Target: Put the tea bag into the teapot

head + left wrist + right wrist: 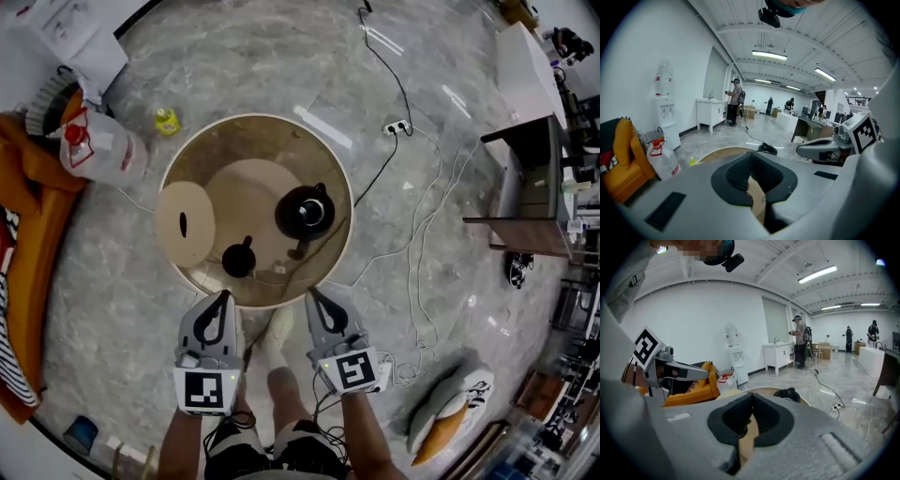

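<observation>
Nearest me, the person holds both tools low in front of their legs, just short of the table's near rim. The left gripper (221, 305) has its jaws closed together with nothing between them, and so does the right gripper (314, 302); each gripper view shows bare dark pads meeting. Nothing is picked up yet, so I'd say this is the approach, before any grasp.

On the round table (255, 116), closest to the grippers, sits one black lid (238, 257), knob up, apart from its pot. Just beside it, toward the near rim, a small pale scrap with a thin string looks like the tea bag (274, 275), though it is too small to be sure. Further in stands one black teapot (305, 212), its mouth uncovered. One pale round wooden board (185, 223) overlaps the table's left edge.

The next move, I reckon, calls for one gripper to open, settle over that scrap, pinch it and carry it to the open pot.

Count: two grippers, one teapot, one lid, one board, one likely tea bag.
</observation>
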`<state>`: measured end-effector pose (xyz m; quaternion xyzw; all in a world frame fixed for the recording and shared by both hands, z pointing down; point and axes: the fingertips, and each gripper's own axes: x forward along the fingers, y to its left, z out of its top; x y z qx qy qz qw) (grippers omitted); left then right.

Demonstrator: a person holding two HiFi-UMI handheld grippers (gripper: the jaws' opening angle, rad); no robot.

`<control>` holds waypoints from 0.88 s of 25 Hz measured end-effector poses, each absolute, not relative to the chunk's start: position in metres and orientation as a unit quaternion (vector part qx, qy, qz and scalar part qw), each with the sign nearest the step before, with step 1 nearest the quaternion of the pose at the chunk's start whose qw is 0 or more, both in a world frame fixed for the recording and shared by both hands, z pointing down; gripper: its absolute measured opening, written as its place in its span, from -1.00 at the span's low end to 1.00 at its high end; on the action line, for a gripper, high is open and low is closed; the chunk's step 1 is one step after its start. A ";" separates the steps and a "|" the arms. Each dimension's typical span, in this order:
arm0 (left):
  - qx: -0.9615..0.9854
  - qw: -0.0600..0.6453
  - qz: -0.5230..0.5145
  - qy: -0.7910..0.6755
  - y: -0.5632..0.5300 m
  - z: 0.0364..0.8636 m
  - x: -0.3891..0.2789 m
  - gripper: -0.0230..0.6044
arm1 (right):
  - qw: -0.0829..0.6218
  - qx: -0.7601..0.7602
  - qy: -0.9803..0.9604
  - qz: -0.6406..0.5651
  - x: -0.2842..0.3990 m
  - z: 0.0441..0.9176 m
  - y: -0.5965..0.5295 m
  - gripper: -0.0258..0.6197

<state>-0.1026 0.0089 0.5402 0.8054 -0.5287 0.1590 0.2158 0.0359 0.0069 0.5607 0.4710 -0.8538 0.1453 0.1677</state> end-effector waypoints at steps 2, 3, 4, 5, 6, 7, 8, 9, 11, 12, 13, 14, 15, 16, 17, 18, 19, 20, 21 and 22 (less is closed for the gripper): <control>0.801 0.216 0.167 -0.533 0.006 0.562 -0.106 -0.87 | 0.178 0.464 -0.855 0.150 0.033 0.585 0.005 -0.92; 0.798 0.217 0.169 -0.536 0.004 0.572 -0.108 -0.87 | 0.182 0.460 -0.856 0.152 0.032 0.596 0.004 -0.92; 0.795 0.221 0.168 -0.540 0.002 0.581 -0.109 -0.87 | 0.184 0.455 -0.857 0.156 0.030 0.606 0.002 -0.92; 0.791 0.226 0.165 -0.543 0.000 0.589 -0.110 -0.87 | 0.185 0.450 -0.859 0.161 0.027 0.614 0.000 -0.92; 0.788 0.231 0.163 -0.546 -0.001 0.596 -0.111 -0.87 | 0.185 0.445 -0.861 0.165 0.025 0.622 -0.002 -0.92; 0.787 0.235 0.162 -0.548 -0.002 0.604 -0.111 -0.87 | 0.187 0.441 -0.862 0.167 0.023 0.630 -0.003 -0.92; 0.786 0.237 0.164 -0.548 -0.001 0.612 -0.111 -0.87 | 0.189 0.438 -0.863 0.168 0.022 0.639 -0.003 -0.92; 0.785 0.238 0.166 -0.546 -0.001 0.621 -0.110 -0.87 | 0.191 0.435 -0.863 0.171 0.021 0.647 -0.002 -0.92; 0.783 0.247 0.172 -0.545 0.001 0.639 -0.109 -0.87 | 0.196 0.431 -0.863 0.177 0.020 0.665 0.001 -0.92; 0.781 0.251 0.175 -0.544 0.001 0.649 -0.109 -0.87 | 0.199 0.431 -0.862 0.179 0.021 0.674 0.002 -0.92; 0.780 0.254 0.177 -0.544 0.001 0.658 -0.108 -0.87 | 0.201 0.431 -0.861 0.181 0.022 0.684 0.002 -0.92; 0.780 0.256 0.179 -0.543 0.000 0.666 -0.108 -0.87 | 0.203 0.433 -0.859 0.183 0.024 0.694 0.003 -0.92; 0.780 0.258 0.180 -0.542 0.001 0.674 -0.108 -0.87 | 0.204 0.434 -0.858 0.185 0.025 0.704 0.004 -0.92; 0.780 0.260 0.182 -0.540 0.001 0.682 -0.107 -0.87 | 0.205 0.434 -0.857 0.188 0.026 0.712 0.005 -0.92; 0.780 0.262 0.184 -0.538 0.003 0.690 -0.106 -0.87 | 0.206 0.434 -0.856 0.192 0.026 0.721 0.007 -0.92; 0.780 0.264 0.185 -0.536 0.005 0.698 -0.105 -0.87 | 0.209 0.434 -0.854 0.195 0.027 0.729 0.008 -0.92; 0.780 0.266 0.185 -0.535 0.006 0.704 -0.104 -0.87 | 0.214 0.434 -0.852 0.198 0.027 0.737 0.008 -0.92; 0.779 0.269 0.185 -0.535 0.007 0.710 -0.102 -0.87 | 0.218 0.434 -0.851 0.199 0.028 0.744 0.008 -0.92; 0.779 0.271 0.185 -0.534 0.009 0.715 -0.101 -0.87 | 0.221 0.432 -0.852 0.199 0.027 0.750 0.007 -0.92; 0.779 0.273 0.186 -0.534 0.010 0.719 -0.101 -0.87 | 0.224 0.428 -0.852 0.200 0.026 0.755 0.008 -0.92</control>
